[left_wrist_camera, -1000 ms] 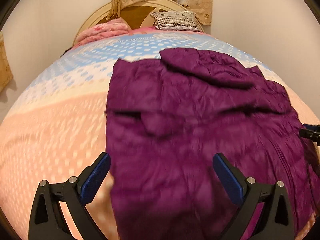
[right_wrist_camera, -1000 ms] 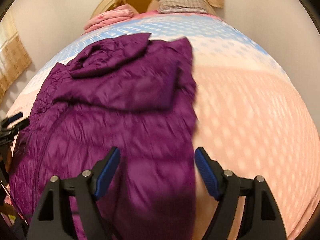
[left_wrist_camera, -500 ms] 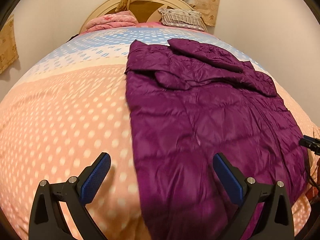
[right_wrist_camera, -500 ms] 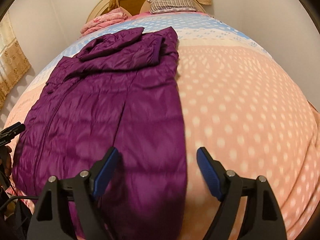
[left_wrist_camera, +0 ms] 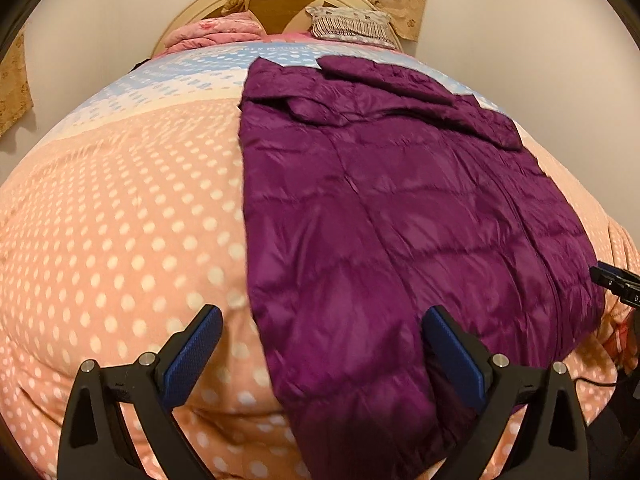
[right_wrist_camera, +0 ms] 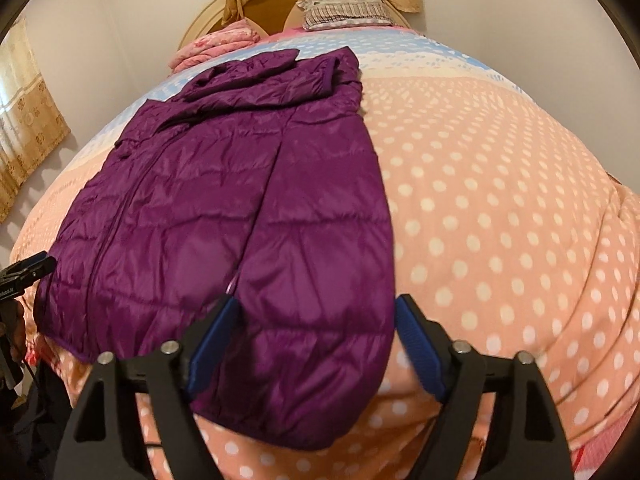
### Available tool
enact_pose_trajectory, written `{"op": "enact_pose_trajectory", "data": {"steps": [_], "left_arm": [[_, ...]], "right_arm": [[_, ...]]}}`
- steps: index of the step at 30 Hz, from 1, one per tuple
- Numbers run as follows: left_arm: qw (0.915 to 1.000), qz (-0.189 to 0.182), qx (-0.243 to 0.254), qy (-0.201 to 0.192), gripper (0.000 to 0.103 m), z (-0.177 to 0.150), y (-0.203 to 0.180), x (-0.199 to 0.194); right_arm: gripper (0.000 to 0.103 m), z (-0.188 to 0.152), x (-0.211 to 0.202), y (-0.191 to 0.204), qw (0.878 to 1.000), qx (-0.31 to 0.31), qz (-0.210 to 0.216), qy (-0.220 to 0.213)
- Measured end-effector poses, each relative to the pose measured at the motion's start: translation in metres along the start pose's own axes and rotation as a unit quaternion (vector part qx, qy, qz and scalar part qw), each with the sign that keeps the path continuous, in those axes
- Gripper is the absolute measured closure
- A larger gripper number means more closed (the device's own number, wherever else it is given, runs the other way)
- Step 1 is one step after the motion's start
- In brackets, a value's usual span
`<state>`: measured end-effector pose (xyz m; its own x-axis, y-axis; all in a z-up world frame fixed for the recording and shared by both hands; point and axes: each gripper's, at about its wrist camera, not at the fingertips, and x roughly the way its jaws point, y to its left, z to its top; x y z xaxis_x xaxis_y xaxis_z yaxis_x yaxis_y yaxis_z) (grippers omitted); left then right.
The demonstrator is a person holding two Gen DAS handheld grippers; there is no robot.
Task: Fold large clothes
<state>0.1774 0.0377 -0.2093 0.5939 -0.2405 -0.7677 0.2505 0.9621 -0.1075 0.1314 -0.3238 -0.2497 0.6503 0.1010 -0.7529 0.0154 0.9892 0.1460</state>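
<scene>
Your left gripper (left_wrist_camera: 320, 350) has its jaws spread wide and grips nothing. The purple jacket (left_wrist_camera: 400, 220) lies flat on the bed (left_wrist_camera: 120, 220), stretching away ahead of the fingers toward the headboard (left_wrist_camera: 280, 0). The jacket's left edge runs up between your two blue pads (left_wrist_camera: 192, 356), so the left finger sits over bare dotted bedspread and the right finger sits over purple fabric. Whether either finger touches the cloth you cannot tell from here. A sleeve is folded across the jacket's far end.

Your right gripper (right_wrist_camera: 316, 344) is also wide open and empty. In its view the jacket (right_wrist_camera: 240, 220) near hem lies just ahead of and between the fingers, its right edge running close inside the right pad (right_wrist_camera: 416, 348); most of the jacket spreads off to the left of the fingers. The bedspread (right_wrist_camera: 500, 220) lies to the right of that finger.

Far beyond the fingers, a striped pillow (right_wrist_camera: 344, 8) and a pink blanket (right_wrist_camera: 220, 42) rest at the head of the bed.
</scene>
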Motion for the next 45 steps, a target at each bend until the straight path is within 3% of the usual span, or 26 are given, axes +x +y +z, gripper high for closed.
{"op": "enact_pose_trajectory", "data": {"steps": [2,7,16,19,21,22,23,30,36,39,43,45], "left_arm": [[0.9999,-0.01,-0.003,0.009,0.02,-0.005,-0.004,0.002],[0.9995,-0.02,-0.018,0.014,0.022,-0.012,-0.005,0.003],[0.9992,-0.03,-0.024,0.014,0.03,-0.016,-0.004,0.001],[0.9997,-0.02,-0.013,0.004,0.045,-0.016,-0.007,-0.002],[0.9997,-0.024,0.002,-0.008,0.069,-0.015,-0.01,-0.009],[0.9994,-0.032,0.008,-0.012,0.09,-0.013,-0.012,-0.013],[0.9991,-0.037,0.012,-0.016,0.094,-0.012,-0.013,-0.017],[0.9969,-0.05,0.029,-0.054,0.098,-0.001,-0.015,-0.045],[0.9945,-0.067,0.032,-0.074,0.099,0.005,-0.012,-0.064],[0.9946,-0.063,0.039,-0.072,0.099,0.005,-0.011,-0.06],[0.9964,-0.06,0.037,-0.047,0.099,-0.002,-0.006,-0.041],[0.9967,-0.057,0.041,-0.042,0.099,-0.006,-0.006,-0.038]], "right_arm": [[0.037,-0.005,-0.003,0.001,1.0,0.001,0.0,0.002],[0.052,-0.012,-0.008,0.002,1.0,-0.005,-0.009,0.013],[0.06,-0.022,-0.008,0.0,0.999,0.002,-0.012,0.037],[0.09,-0.024,-0.009,0.003,0.999,-0.008,-0.002,0.031],[0.093,-0.025,-0.01,0.002,1.0,-0.004,0.007,0.027],[0.094,-0.024,-0.011,0.002,1.0,-0.002,0.013,0.023],[0.095,-0.023,-0.014,0.001,1.0,-0.001,0.023,0.016],[0.096,-0.013,-0.042,-0.004,0.998,0.005,0.06,-0.027],[0.097,-0.009,-0.056,-0.003,0.996,0.006,0.083,-0.041],[0.096,-0.008,-0.045,-0.006,0.996,0.014,0.086,-0.03],[0.088,-0.014,-0.017,-0.019,0.995,0.038,0.089,-0.001],[0.07,-0.016,-0.014,-0.021,0.996,0.041,0.082,0.003]]}}
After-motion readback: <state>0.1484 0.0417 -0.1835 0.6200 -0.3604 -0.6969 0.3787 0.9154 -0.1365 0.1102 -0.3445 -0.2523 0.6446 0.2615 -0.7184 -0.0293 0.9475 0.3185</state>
